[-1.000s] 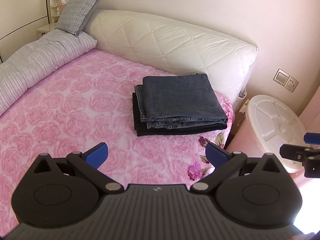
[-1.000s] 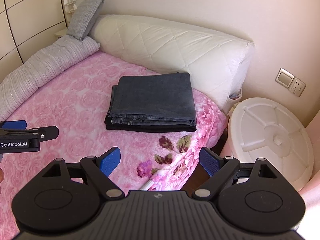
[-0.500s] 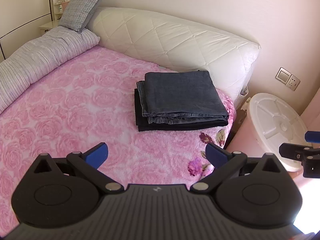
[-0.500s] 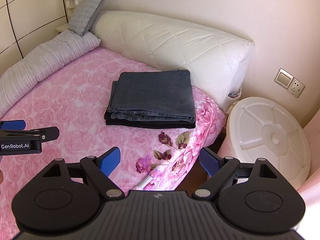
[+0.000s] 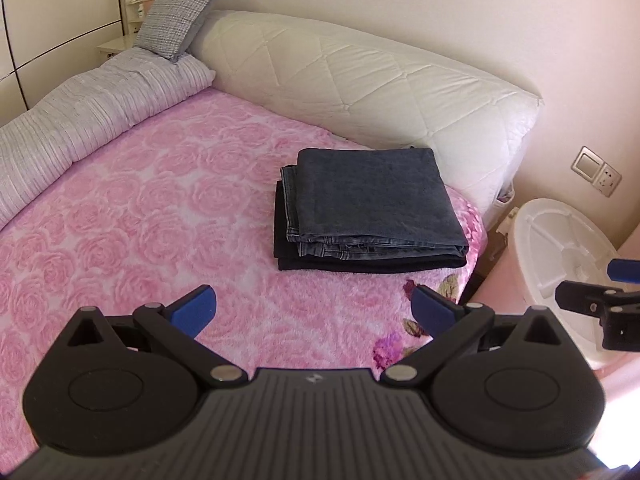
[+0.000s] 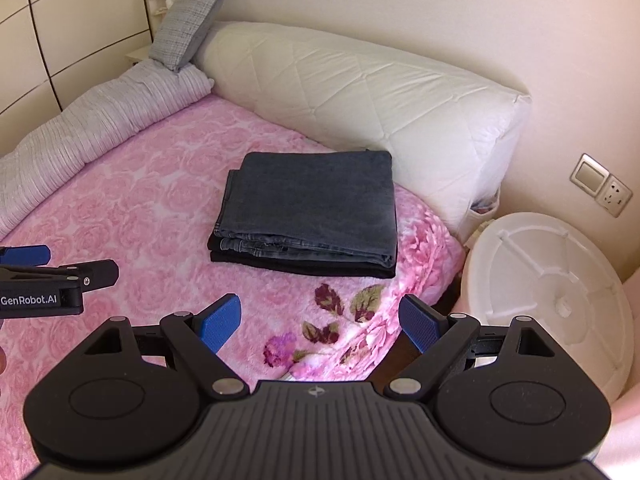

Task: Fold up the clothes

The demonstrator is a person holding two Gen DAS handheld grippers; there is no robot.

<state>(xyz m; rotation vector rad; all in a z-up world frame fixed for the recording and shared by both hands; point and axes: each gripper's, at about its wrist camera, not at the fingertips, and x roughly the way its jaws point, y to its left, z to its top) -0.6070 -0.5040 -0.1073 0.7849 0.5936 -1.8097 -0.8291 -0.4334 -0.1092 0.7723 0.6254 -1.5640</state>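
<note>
A folded pair of dark grey jeans (image 5: 372, 196) lies on top of a folded black garment (image 5: 360, 262) near the corner of a pink rose-patterned bed (image 5: 140, 208); the stack also shows in the right wrist view (image 6: 312, 204). My left gripper (image 5: 314, 308) is open and empty, held above the bed short of the stack. My right gripper (image 6: 320, 322) is open and empty, over the bed's corner, to the right of the left one.
A white quilted bolster (image 5: 360, 76) runs along the wall behind the stack. A striped grey roll (image 5: 88, 112) and a checked pillow (image 5: 180, 12) lie at the far left. A white round lid (image 6: 548, 292) sits right of the bed. Wall switches (image 6: 600, 184) are above it.
Both grippers have drawn slightly back and up from the stack; the view has shifted a little. The clothes have not moved and both jaws stay open.
</note>
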